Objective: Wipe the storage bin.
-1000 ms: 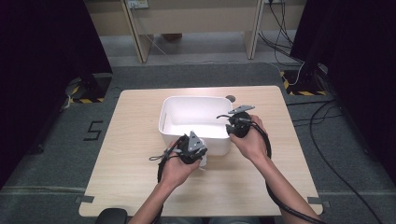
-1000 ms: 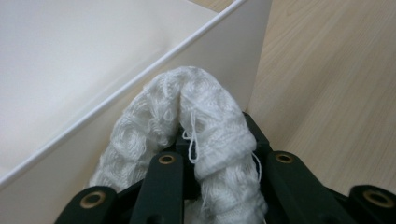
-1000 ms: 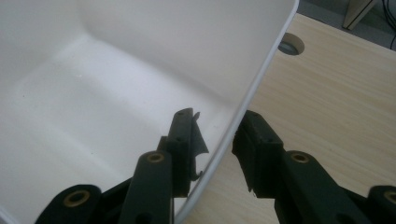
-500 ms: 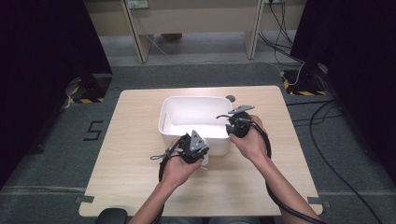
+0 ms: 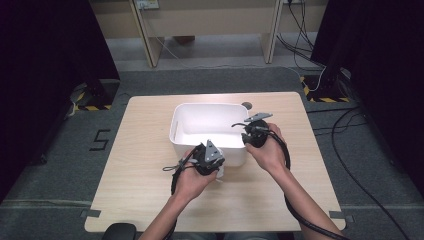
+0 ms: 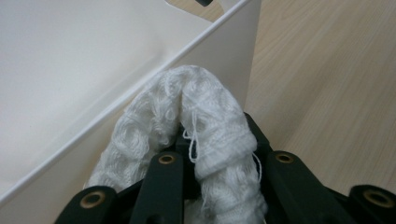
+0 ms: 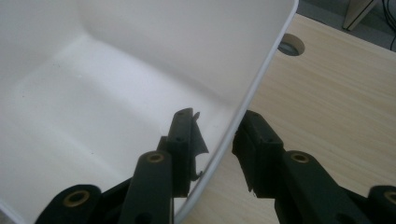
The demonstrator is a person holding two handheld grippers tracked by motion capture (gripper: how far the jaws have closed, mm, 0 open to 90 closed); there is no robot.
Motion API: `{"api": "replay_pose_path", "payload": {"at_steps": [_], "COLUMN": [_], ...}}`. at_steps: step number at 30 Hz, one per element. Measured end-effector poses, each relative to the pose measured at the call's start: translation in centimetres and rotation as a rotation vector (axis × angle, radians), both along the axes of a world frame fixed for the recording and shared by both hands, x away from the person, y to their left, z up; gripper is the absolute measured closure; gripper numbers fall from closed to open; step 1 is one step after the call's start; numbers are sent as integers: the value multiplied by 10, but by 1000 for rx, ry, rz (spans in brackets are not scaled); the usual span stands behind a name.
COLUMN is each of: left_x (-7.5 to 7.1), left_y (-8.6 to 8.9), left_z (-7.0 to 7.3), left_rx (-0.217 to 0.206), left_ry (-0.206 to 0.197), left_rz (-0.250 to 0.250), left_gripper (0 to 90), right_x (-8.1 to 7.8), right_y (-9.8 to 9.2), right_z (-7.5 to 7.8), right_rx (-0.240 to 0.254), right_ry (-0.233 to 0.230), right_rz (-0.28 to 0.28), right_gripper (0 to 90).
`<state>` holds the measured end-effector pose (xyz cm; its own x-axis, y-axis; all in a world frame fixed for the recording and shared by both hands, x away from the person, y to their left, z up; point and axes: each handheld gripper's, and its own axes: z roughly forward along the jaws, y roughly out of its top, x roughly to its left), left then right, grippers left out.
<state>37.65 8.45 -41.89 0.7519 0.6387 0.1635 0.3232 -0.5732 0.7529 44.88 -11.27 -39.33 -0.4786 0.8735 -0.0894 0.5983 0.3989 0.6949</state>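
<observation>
Two hands rest low at the white bin [image 5: 186, 120]. The left gripper [image 6: 215, 154] clenches a white cloth [image 6: 205, 116] at its near wall; the right gripper [image 7: 217, 140] straddles the right rim, grasping it.

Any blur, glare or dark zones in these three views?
High view: sharp, even light on the table, both side margins near black. Left gripper view: cloth crisp, bin wall washed out, nearly featureless white. Right gripper view: bin rim clear, soft shadow inside, right gripper slightly soft up close.
</observation>
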Motion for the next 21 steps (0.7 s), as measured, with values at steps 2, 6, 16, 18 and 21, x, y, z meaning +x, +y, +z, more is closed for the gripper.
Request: {"api": "replay_pose_path", "payload": {"at_steps": [2,6,16,18,21], "left_x": [0,1,3,4,4], "left_y": [-1,-2,-5,-5,-6], "left_z": [-2,-6,-18,-21,-24], "left_rx": [5,11,14,13,14], "left_ry": [0,-1,19,24,21], "left_rz": [-2,-5,-13,-20,-21], "left_gripper": [746,746,746,747,747], "right_x": [0,0,0,0,0], "right_y": [0,0,0,0,0], "right_z": [0,0,0,0,0], "right_rx": [0,2,1,1,3], "right_ry": [0,0,-2,-3,-2], "right_rz": [0,0,2,2,3], "right_gripper": [677,677,677,676,677]}}
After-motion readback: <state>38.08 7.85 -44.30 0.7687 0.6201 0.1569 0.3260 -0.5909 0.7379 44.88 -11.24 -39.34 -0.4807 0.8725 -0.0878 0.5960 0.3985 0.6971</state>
